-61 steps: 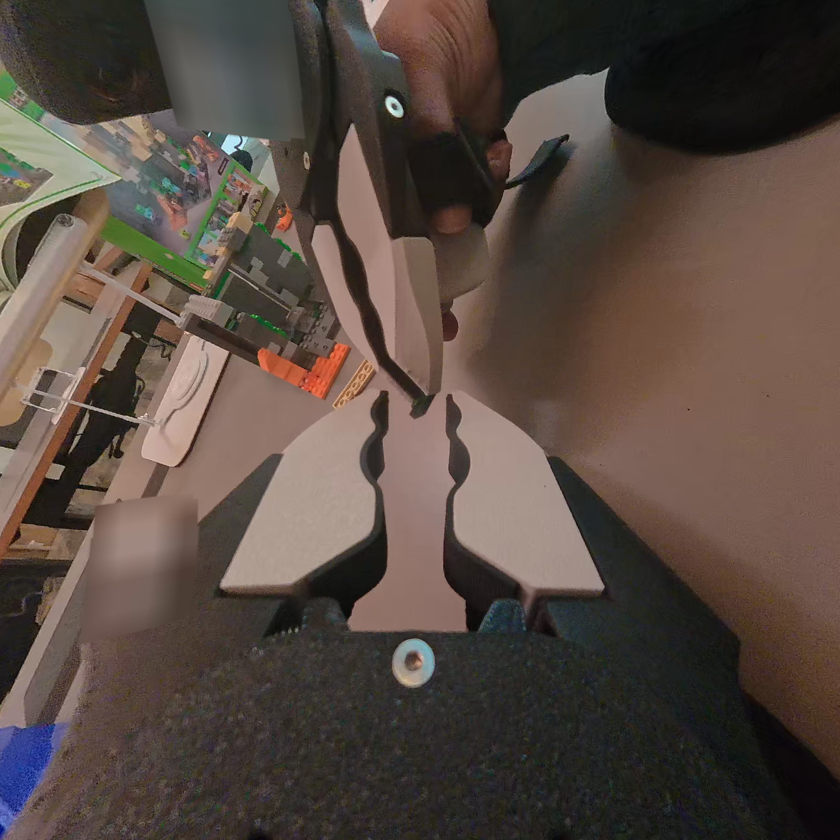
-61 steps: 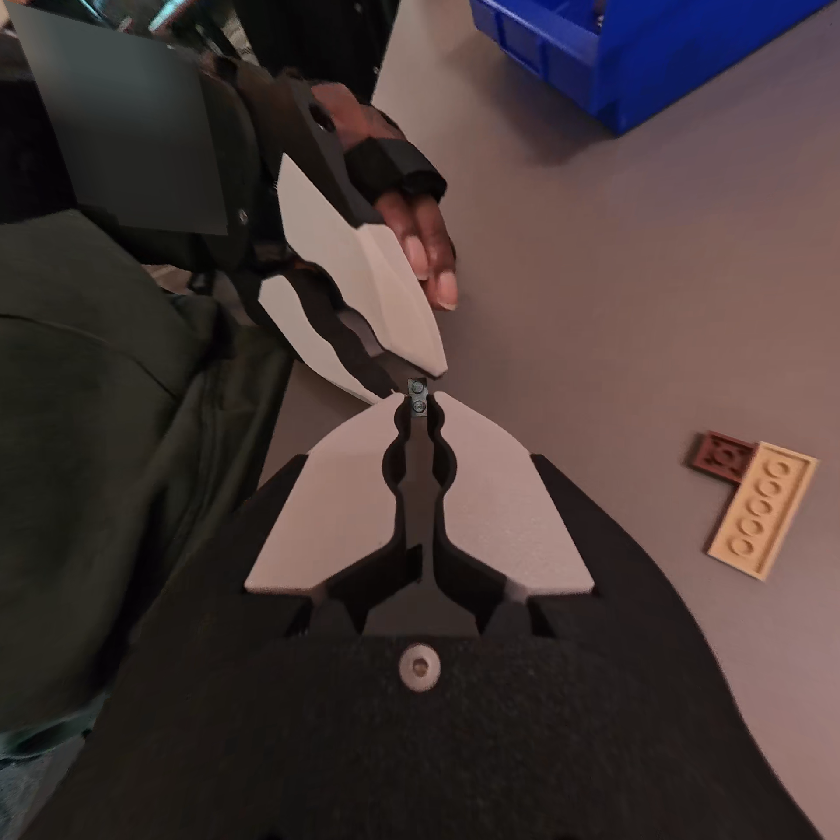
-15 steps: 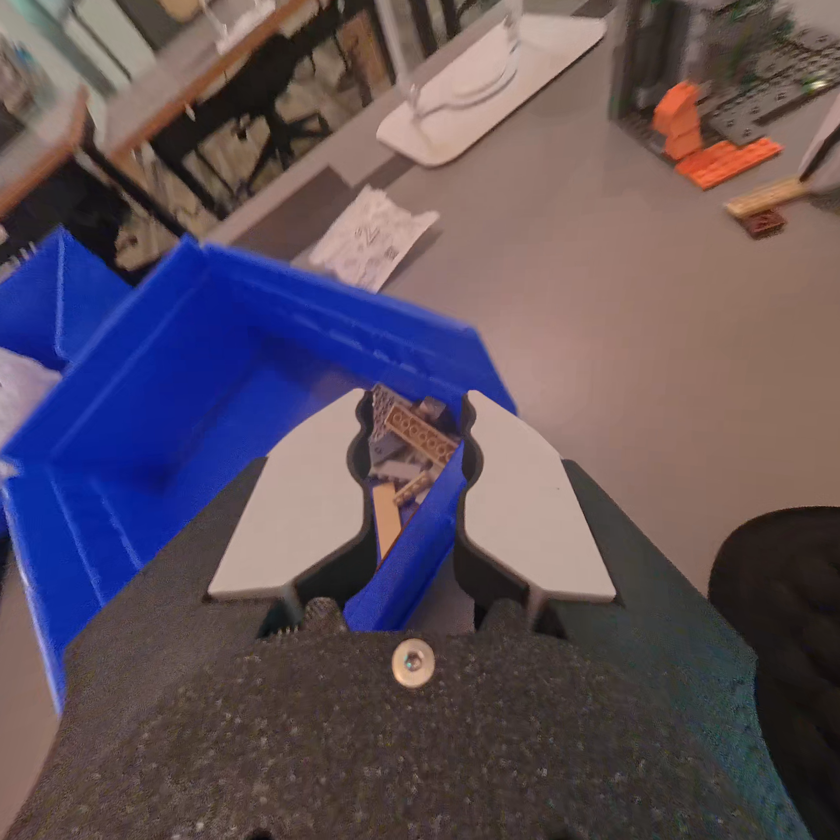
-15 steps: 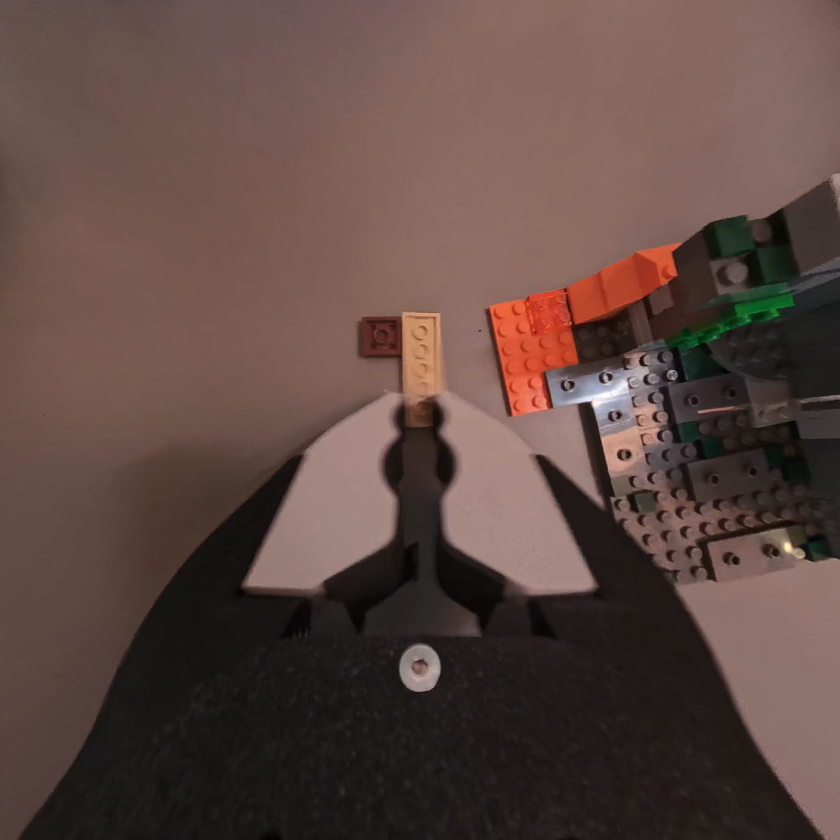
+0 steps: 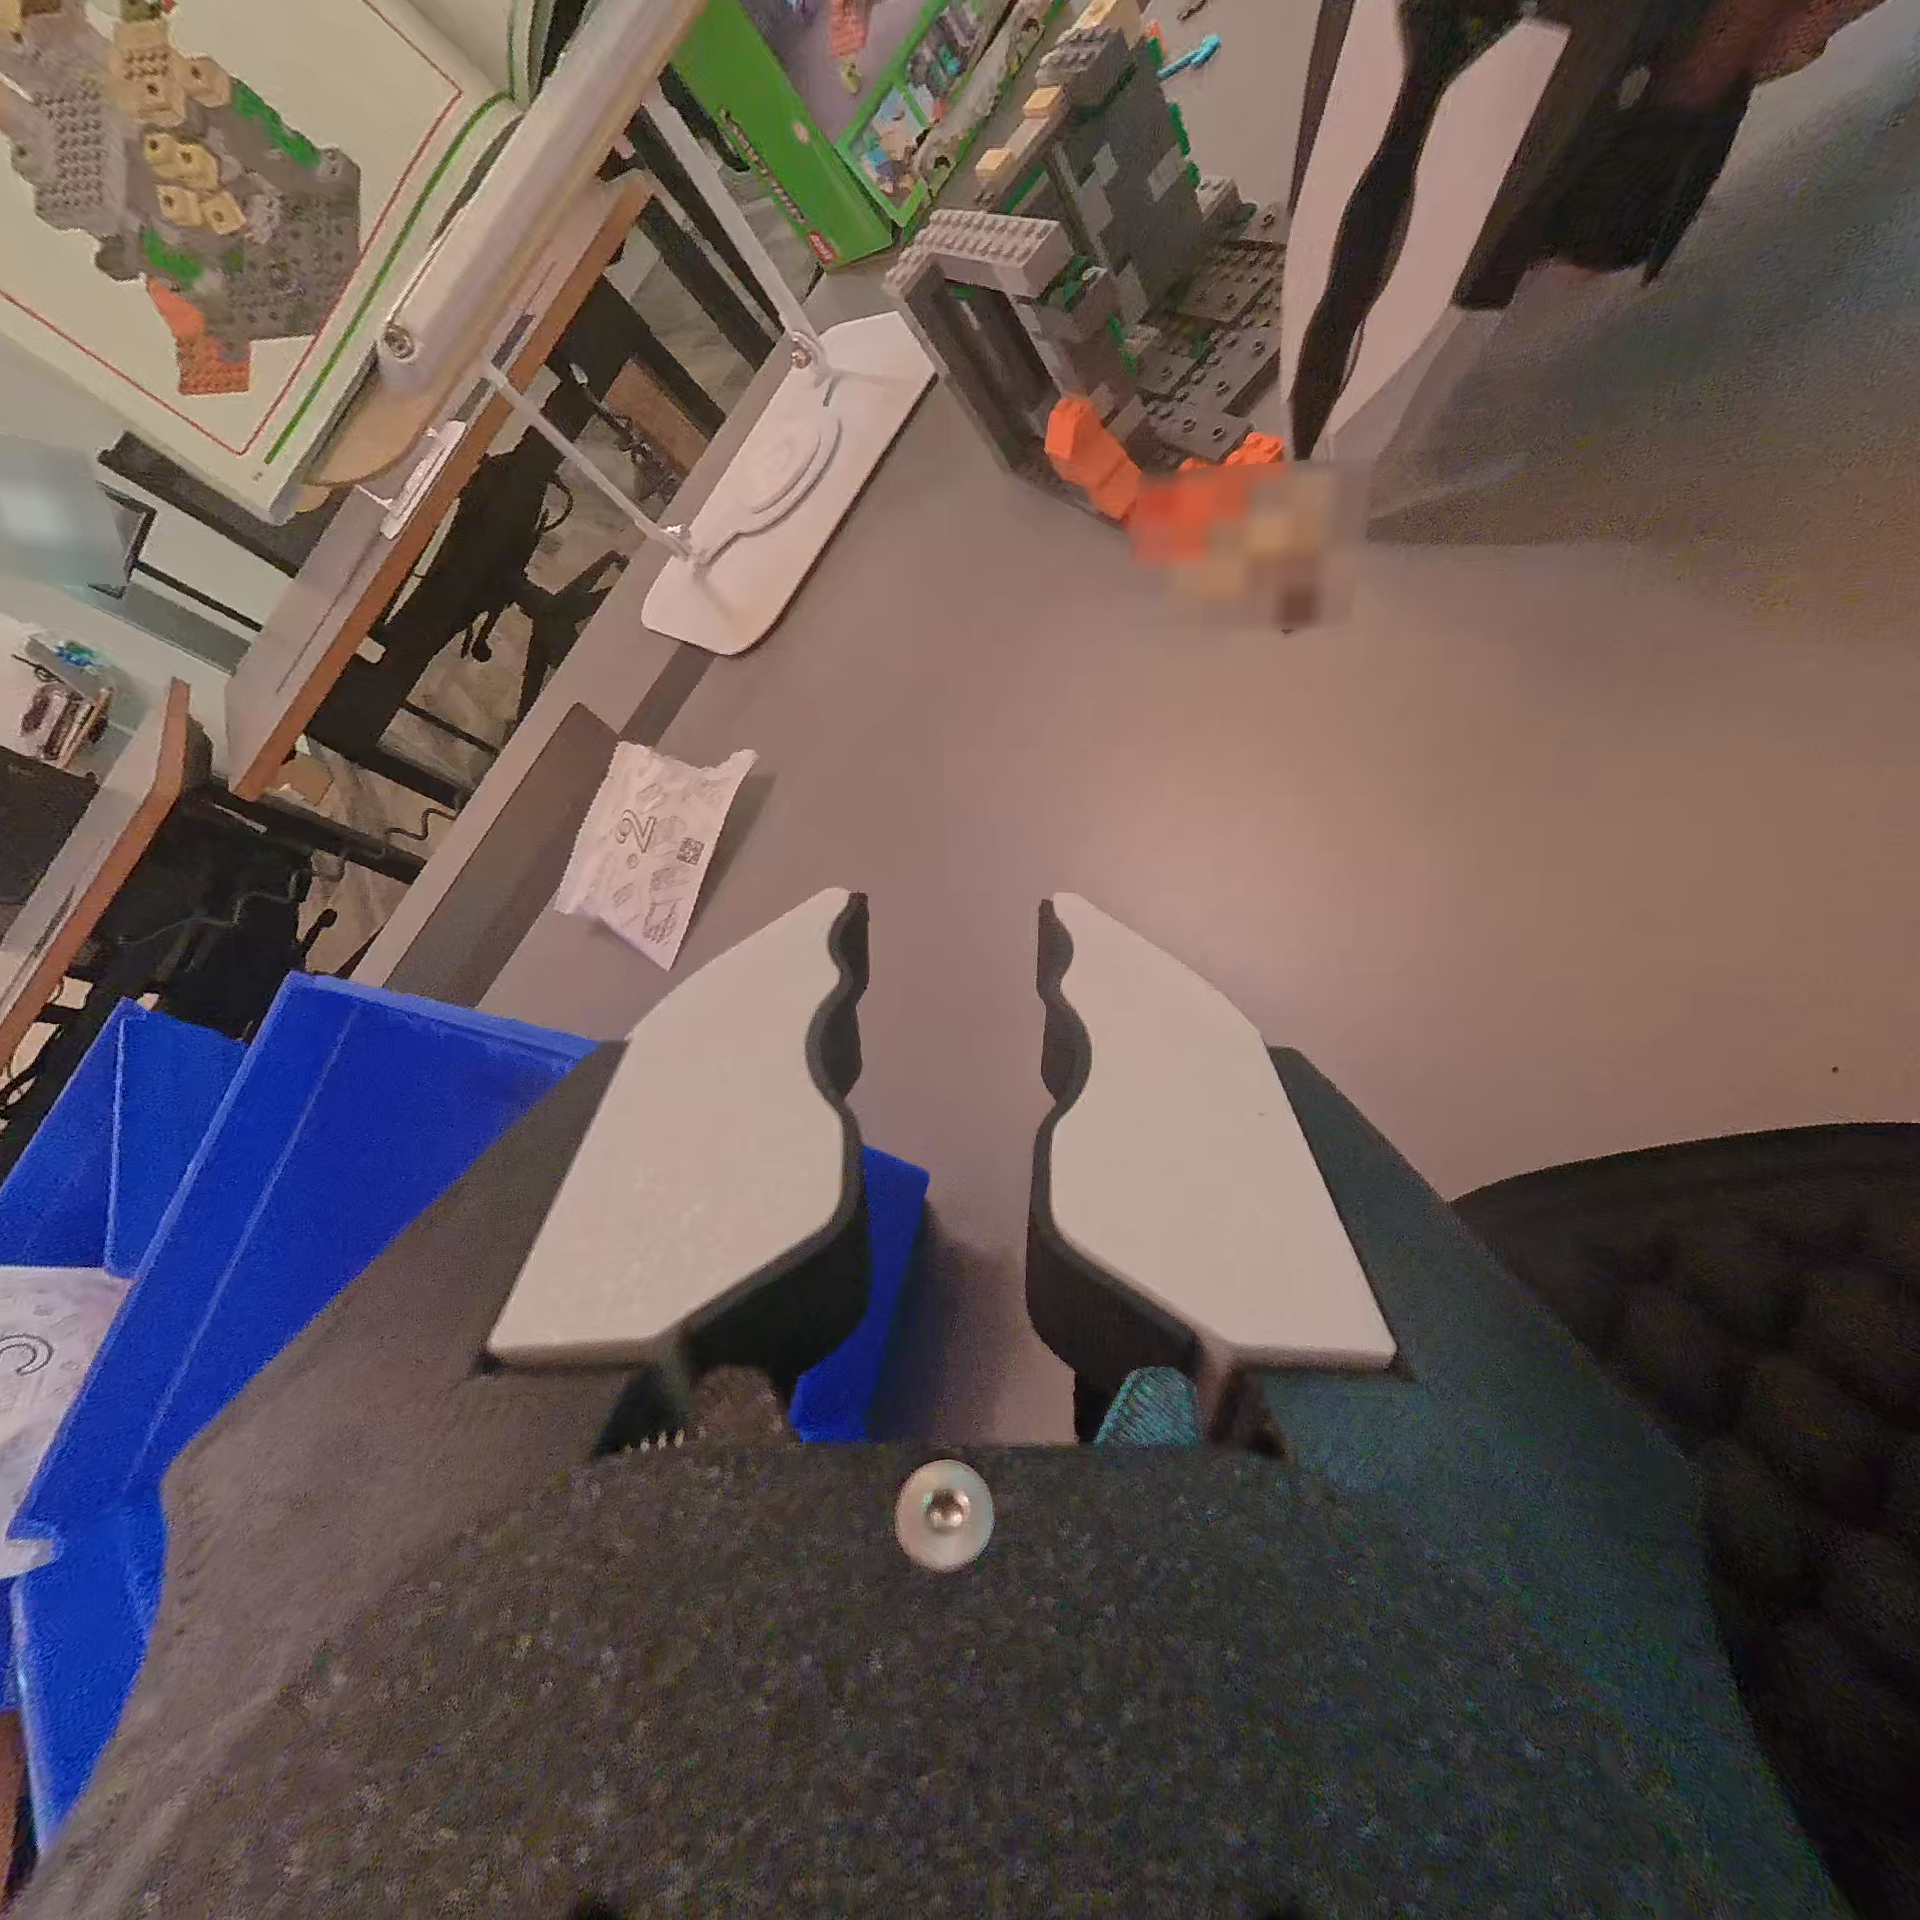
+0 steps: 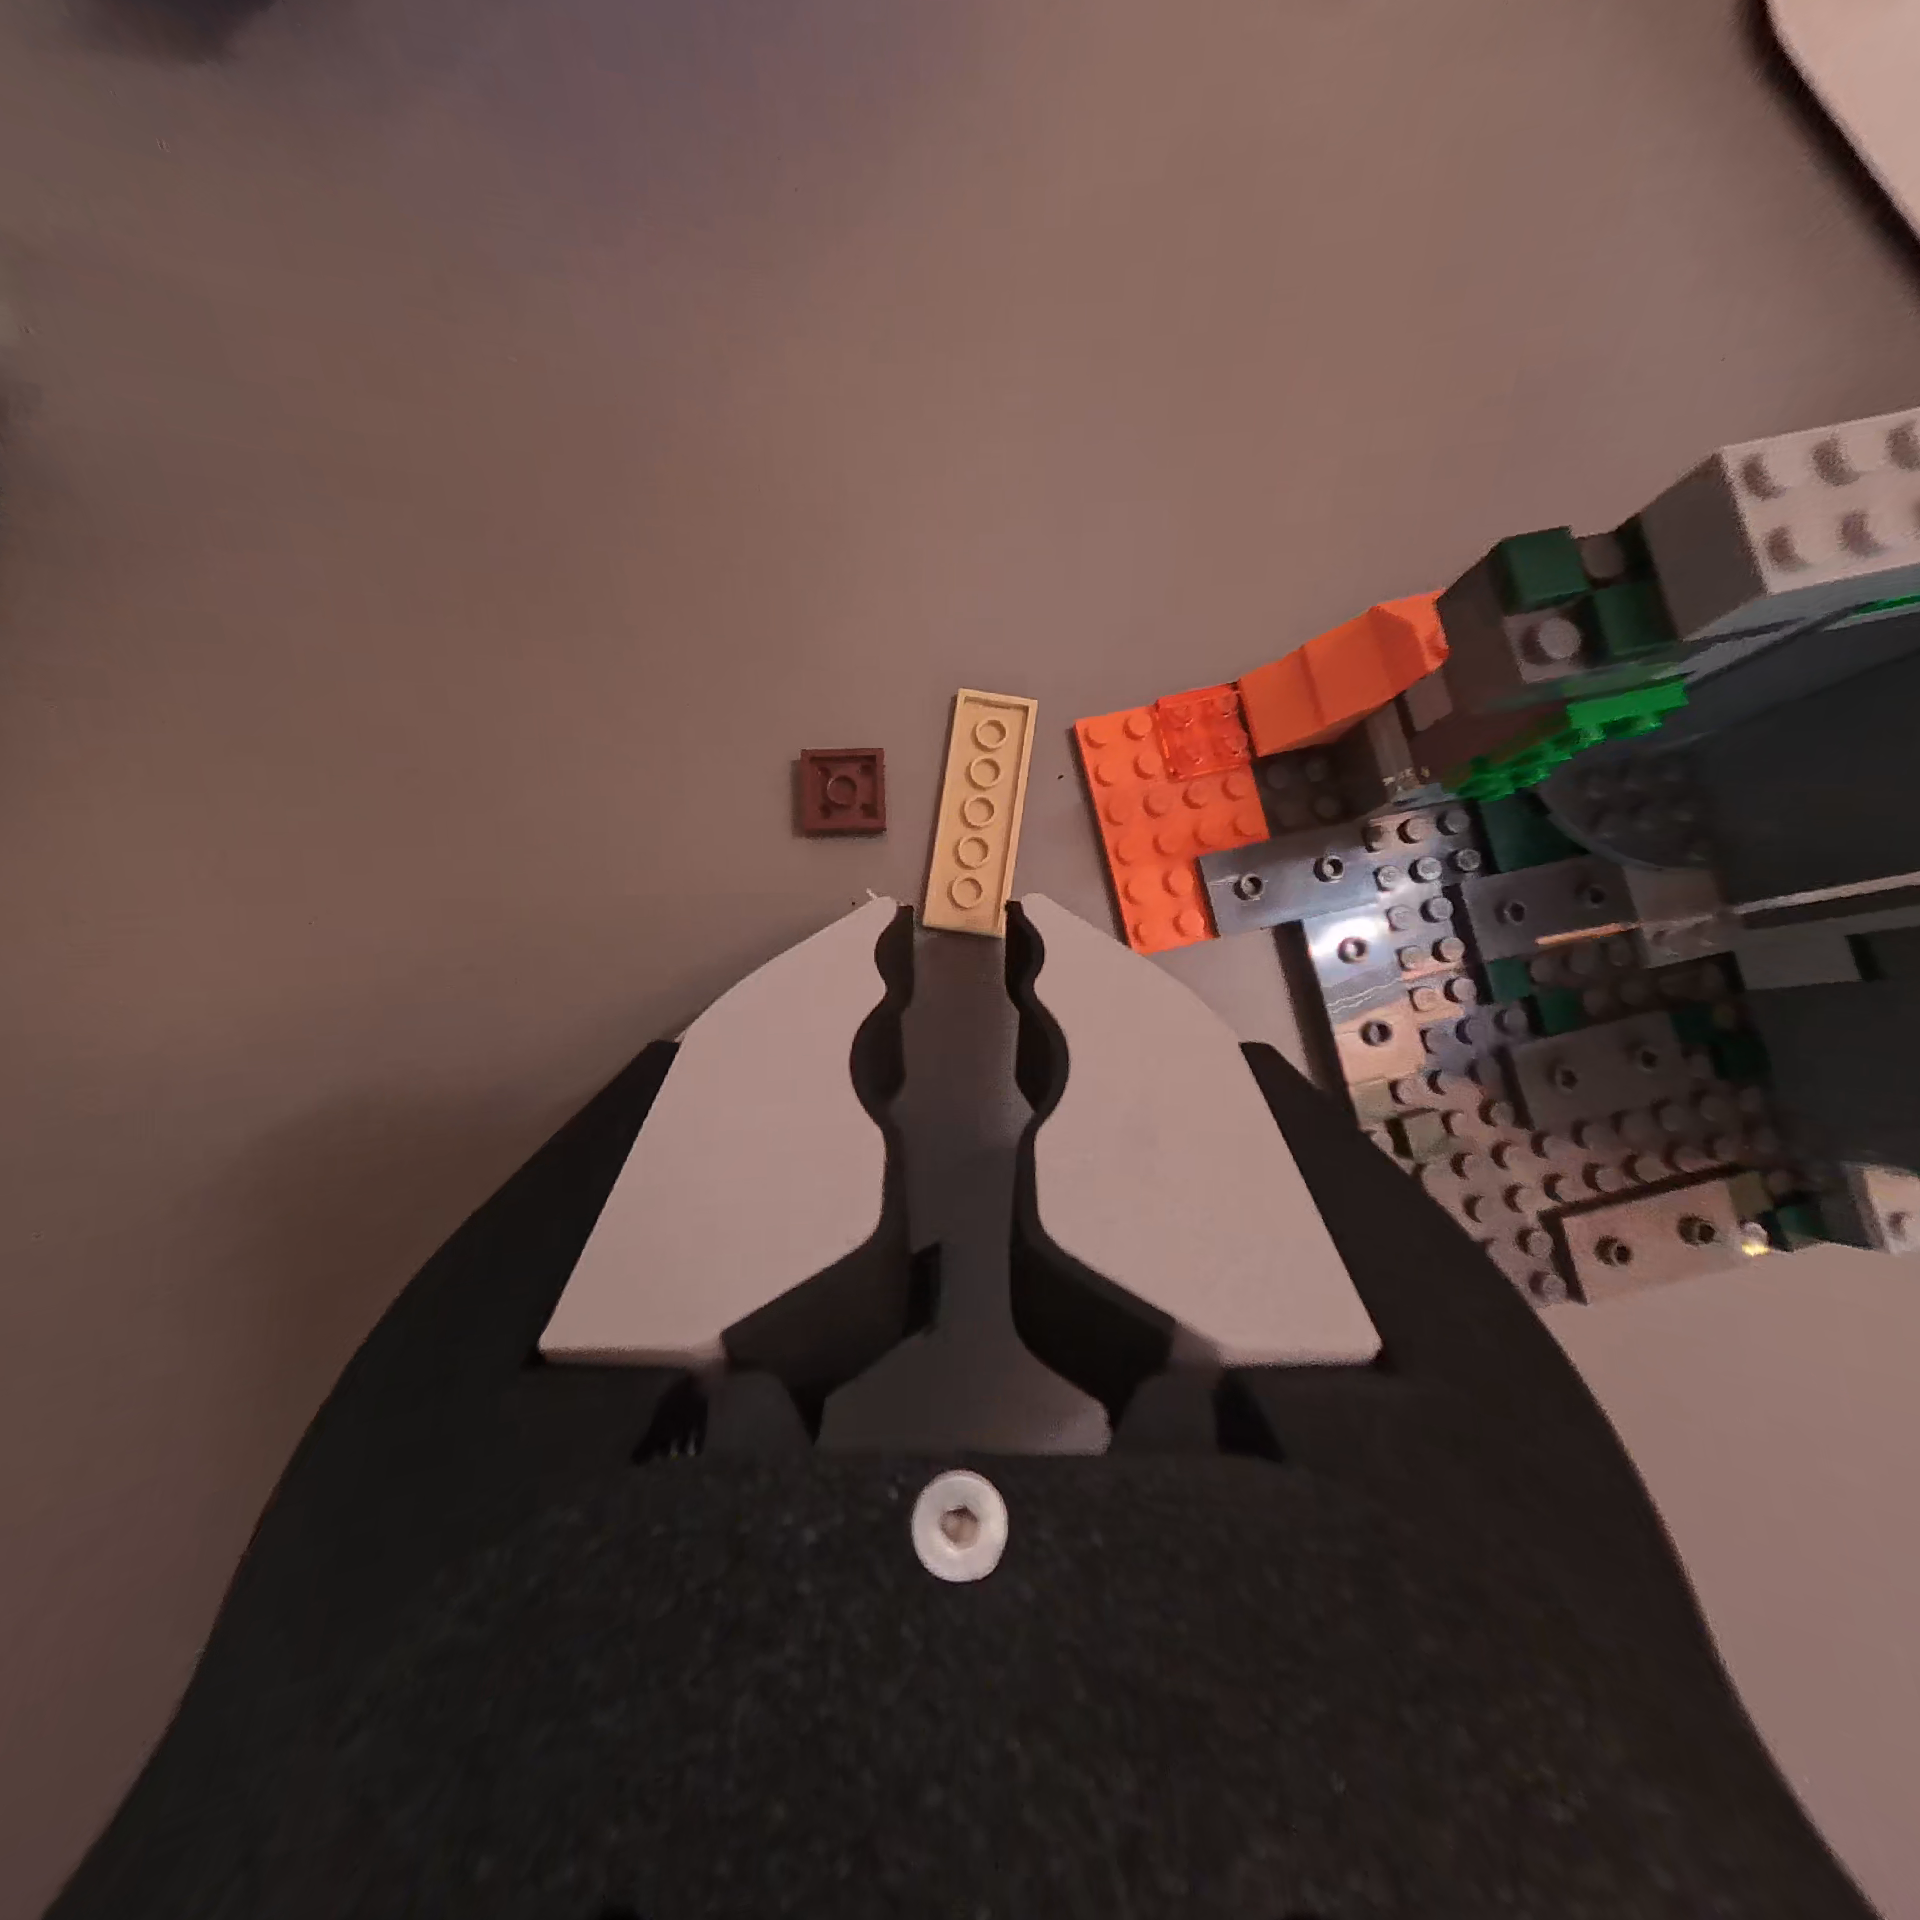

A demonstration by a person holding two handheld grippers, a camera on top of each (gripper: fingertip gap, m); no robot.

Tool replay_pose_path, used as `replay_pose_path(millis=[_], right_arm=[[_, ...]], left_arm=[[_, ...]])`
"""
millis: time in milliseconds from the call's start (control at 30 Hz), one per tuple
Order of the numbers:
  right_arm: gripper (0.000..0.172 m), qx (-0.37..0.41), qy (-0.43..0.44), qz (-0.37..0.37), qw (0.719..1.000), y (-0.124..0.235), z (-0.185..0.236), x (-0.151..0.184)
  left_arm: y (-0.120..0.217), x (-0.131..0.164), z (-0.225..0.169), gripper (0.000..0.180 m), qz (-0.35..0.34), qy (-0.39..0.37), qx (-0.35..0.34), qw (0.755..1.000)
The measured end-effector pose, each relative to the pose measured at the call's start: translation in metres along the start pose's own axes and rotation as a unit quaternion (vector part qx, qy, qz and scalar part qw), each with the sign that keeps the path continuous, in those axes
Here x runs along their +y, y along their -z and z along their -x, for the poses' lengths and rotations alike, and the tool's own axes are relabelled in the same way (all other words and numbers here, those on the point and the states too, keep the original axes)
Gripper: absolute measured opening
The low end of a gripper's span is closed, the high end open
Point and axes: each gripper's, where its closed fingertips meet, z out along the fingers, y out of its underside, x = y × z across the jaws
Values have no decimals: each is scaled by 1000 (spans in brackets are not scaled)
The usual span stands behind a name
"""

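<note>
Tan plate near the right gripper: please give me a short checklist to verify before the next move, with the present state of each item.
1. Right gripper jaws apart: ok, open at the near end of the tan plate.
2. Pads pressing the tan plate: not ok, a slim gap shows on each side.
3. Tan plate flat on the table, underside up: ok.
4. Tan plate apart from the brown square plate and the orange plate: ok.
5. Left gripper empty: ok, open over bare table beside the blue bin.
6. Plate end deep enough between the fingertips: cannot tell.
</note>
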Motion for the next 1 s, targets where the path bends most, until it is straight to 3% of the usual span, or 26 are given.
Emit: replay_pose_path(millis=[533, 1000], right_arm=[[15, -5, -11, 21, 1000, -10, 1, 3], [15, -54, -16, -41, 998, 15, 21, -18]], left_arm=[[-13, -7, -33, 30, -5, -18, 42, 999], [-31, -18, -52, 30, -20, -52, 67, 996]])
